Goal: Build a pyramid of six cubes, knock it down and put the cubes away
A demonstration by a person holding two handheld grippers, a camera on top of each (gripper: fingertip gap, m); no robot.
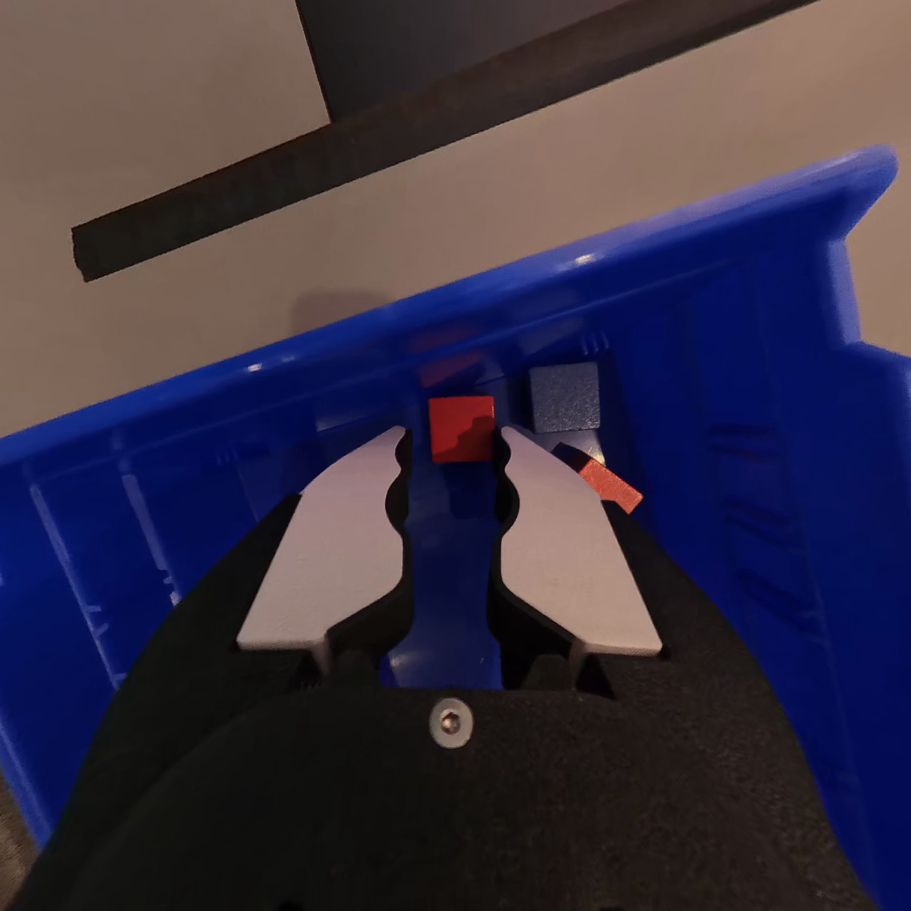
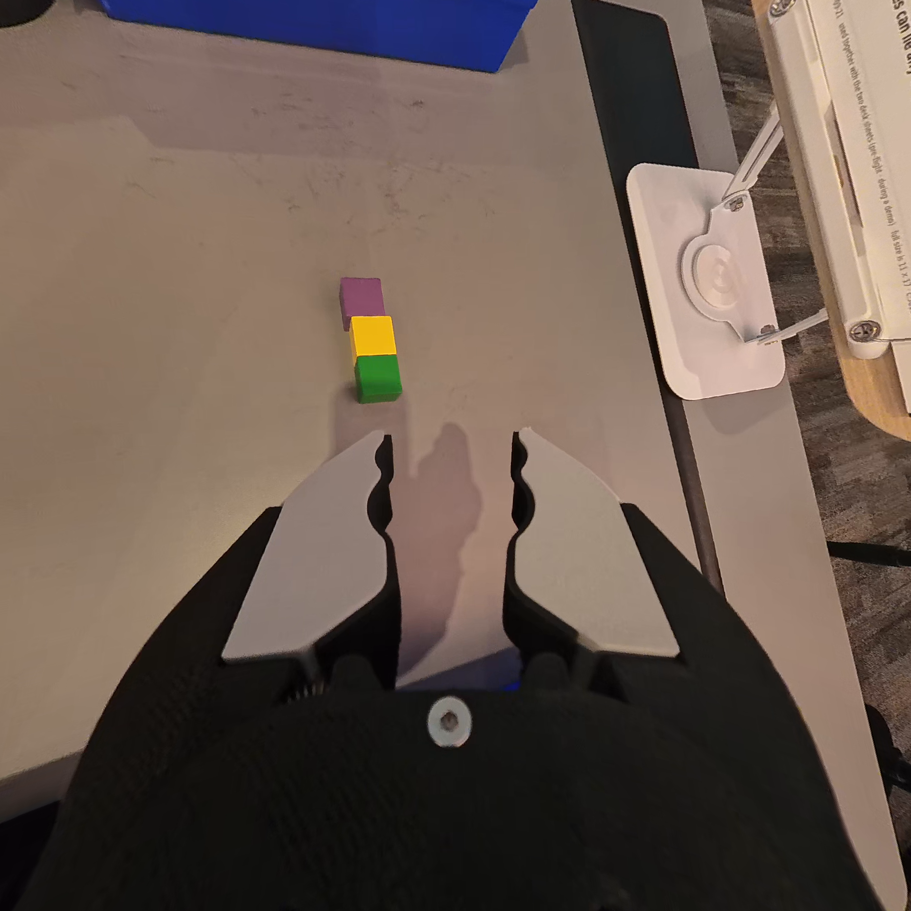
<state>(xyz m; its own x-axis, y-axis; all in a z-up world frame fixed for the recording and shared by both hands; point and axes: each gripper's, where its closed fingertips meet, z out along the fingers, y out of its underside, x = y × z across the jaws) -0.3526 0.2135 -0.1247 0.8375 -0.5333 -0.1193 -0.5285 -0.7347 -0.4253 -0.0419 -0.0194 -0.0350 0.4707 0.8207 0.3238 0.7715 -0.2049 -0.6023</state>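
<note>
In the left wrist view my left gripper is open and reaches down into a blue bin. A red cube lies on the bin floor just past the fingertips, in line with the gap; the jaws are not closed on it. A blue cube sits to its right. An orange cube is partly hidden behind the right finger. In the right wrist view my right gripper is open and empty above the grey table. A purple cube, a yellow cube and a green cube lie in a touching row ahead of it.
The blue bin stands at the table's far edge in the right wrist view. A white stand base with a metal arm sits at the table's right edge, beside a wooden board with papers. A dark strip lies beyond the bin. About 40 cm separates my left fingertips from my right.
</note>
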